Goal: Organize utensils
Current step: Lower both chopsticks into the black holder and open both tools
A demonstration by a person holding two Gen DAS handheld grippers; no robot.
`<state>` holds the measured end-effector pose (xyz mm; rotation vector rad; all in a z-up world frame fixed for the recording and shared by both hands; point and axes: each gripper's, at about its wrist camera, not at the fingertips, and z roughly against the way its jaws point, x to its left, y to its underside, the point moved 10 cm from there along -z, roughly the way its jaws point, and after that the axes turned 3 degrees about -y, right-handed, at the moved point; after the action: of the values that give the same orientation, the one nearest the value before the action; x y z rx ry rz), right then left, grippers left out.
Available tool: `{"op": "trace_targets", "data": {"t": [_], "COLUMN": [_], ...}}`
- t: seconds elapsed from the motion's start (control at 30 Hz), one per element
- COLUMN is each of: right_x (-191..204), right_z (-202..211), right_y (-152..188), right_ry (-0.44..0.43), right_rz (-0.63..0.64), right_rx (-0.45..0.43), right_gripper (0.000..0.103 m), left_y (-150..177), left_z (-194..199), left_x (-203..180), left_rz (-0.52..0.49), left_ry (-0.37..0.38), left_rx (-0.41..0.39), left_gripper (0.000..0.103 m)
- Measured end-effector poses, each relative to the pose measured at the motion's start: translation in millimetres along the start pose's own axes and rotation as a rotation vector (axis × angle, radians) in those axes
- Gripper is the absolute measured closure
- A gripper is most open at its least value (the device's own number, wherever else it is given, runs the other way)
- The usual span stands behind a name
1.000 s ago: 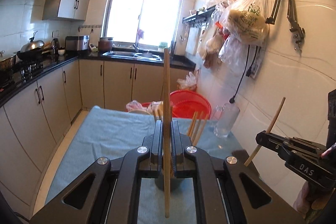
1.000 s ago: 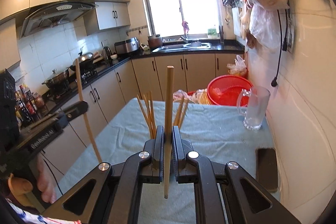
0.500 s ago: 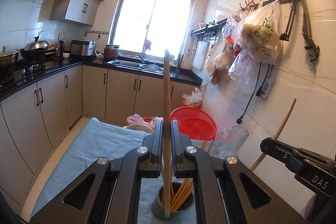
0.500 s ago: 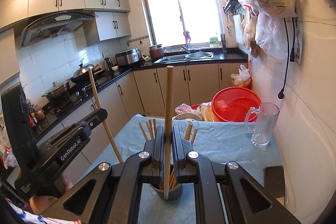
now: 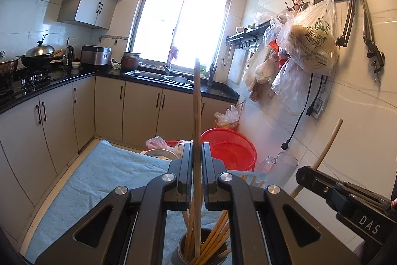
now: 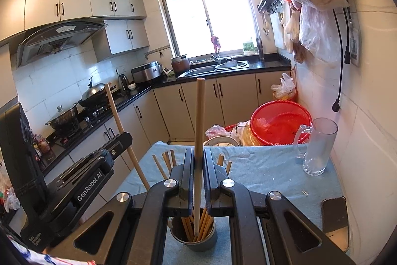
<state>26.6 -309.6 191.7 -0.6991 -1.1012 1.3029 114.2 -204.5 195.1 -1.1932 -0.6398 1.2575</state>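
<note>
Both grippers are pinching one chopstick each. The left gripper (image 5: 197, 160) has its jaws tight on a pale wooden stick (image 5: 196, 116), standing upright, tip down in the grey cup (image 5: 178, 255) full of chopsticks. Right gripper (image 6: 197, 165) clamps its own stick (image 6: 199, 116) the same way over the cup (image 6: 196, 244) on the blue cloth (image 6: 268, 173).

Holder (image 5: 198, 255) base cut off by btm edge; phone (image 6: 335, 217) partly hidden.

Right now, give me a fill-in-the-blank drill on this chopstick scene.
1. Each gripper's jaws are shut on one ____.
2. The left gripper holds its chopstick above the grey ____, which holds more chopsticks.
3. The glass mug stands on the ____ cloth.
4. The phone lies ____ the right gripper.

Answers: chopstick; cup; blue; right of
</note>
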Motion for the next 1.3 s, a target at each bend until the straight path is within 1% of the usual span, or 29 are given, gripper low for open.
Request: {"op": "trace_targets", "data": {"t": [0.2, 0.43, 0.7, 0.93, 1.3], "right_x": [-5, -11, -17, -23, -24], "right_z": [-10, -20, -31, -38, -50], "right_y": [6, 18, 35, 49, 72], "right_ry": [0.008, 0.009, 0.012, 0.018, 0.018], "right_rz": [0.001, -0.013, -0.025, -0.047, -0.069], "right_rx": [0.011, 0.039, 0.076, 0.100, 0.145], "right_gripper": [0.096, 0.096, 0.096, 0.096, 0.096], "left_y": [8, 24, 43, 61, 84], "left_z": [-15, -31, -35, -33, -34], "left_x": [-2, 2, 4, 4, 18], "left_rz": [0.013, 0.021, 0.016, -0.016, -0.008], "left_ry": [0.006, -0.001, 0.001, -0.021, -0.048], "left_rx": [0.012, 0.045, 0.069, 0.075, 0.117], "left_gripper": [0.096, 0.096, 0.096, 0.096, 0.096]}}
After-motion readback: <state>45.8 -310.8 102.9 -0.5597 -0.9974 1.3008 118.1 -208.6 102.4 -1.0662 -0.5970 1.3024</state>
